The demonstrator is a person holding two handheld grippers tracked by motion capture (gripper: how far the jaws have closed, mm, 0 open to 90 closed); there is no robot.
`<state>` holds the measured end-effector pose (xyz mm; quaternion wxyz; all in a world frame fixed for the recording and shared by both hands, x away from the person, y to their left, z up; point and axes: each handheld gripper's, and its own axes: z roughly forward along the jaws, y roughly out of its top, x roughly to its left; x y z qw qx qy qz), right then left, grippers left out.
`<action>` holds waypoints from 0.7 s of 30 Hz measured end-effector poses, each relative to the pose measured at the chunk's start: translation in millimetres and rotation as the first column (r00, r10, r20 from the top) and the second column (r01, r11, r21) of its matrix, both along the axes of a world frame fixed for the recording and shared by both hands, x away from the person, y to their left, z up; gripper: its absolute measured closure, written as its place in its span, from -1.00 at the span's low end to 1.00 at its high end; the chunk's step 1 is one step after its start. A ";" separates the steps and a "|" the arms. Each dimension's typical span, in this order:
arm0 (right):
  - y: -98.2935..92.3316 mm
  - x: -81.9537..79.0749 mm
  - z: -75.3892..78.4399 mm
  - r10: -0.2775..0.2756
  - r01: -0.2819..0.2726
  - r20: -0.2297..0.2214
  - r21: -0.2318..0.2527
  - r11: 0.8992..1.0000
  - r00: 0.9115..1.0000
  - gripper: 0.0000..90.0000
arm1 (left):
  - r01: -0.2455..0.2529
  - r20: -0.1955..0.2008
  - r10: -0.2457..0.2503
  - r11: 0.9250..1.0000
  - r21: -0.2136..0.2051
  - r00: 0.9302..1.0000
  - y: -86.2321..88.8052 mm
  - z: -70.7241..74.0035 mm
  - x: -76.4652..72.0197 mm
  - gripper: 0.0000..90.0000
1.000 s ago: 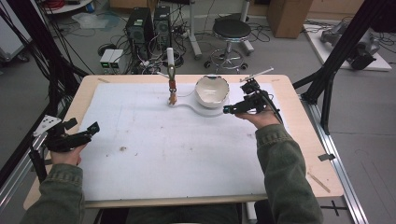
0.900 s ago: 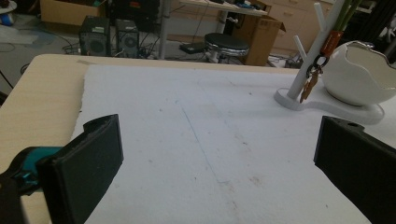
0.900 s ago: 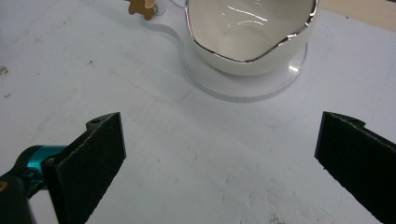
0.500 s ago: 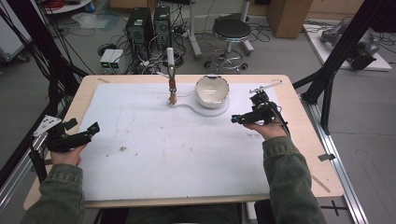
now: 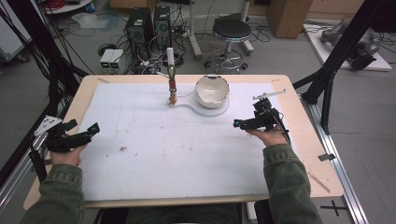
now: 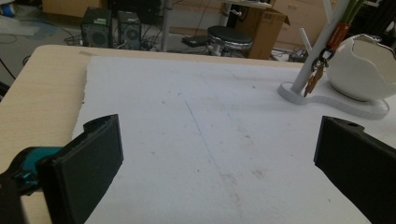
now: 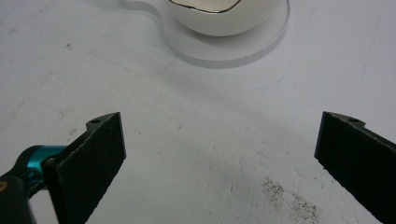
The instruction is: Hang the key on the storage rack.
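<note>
A white egg-shaped bowl (image 5: 212, 91) sits on a white stand base (image 5: 198, 108) at the back middle of the white mat (image 5: 163, 144). A slim white post (image 5: 170, 60) rises from the same base, with keys on an orange tag (image 5: 173, 93) hanging from it. My left gripper (image 5: 91, 131) rests at the mat's left edge, open and holding nothing. My right gripper (image 5: 239, 123) hovers right of the bowl, open and holding nothing. The left gripper view shows the bowl (image 6: 362, 65) and keys (image 6: 315, 77) far right. The right gripper view shows the bowl (image 7: 219, 16) just ahead.
The wooden table (image 5: 308, 154) extends beyond the mat on all sides. Small dark specks (image 5: 122, 149) mark the mat near the left hand. Behind the table stand computer towers (image 5: 149, 28) and a stool (image 5: 232, 32). Black frame struts (image 5: 336, 60) rise at the right.
My right gripper has drawn back from beside the bowl, moving right and toward the person. The left gripper has stayed still.
</note>
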<state>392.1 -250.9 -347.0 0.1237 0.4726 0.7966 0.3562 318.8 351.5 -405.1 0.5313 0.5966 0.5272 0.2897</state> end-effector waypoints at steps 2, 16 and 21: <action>-0.9 -1.3 -3.0 -0.006 0.006 0.005 -0.005 1.000 1.000 -0.98 | 0.000 -0.001 0.000 1.000 0.001 1.000 0.2 0.1 -0.1 -0.96; -15.1 -16.4 -17.5 -0.055 0.058 0.069 -0.038 0.998 0.996 -0.98 | 0.002 -0.011 -0.002 1.000 0.005 1.000 0.2 -0.4 -0.3 -0.96; -21.0 -21.6 -23.0 -0.076 0.078 0.093 -0.023 0.997 0.993 -0.98 | 0.001 -0.015 -0.001 1.000 0.002 1.000 0.3 -0.7 -0.6 -0.96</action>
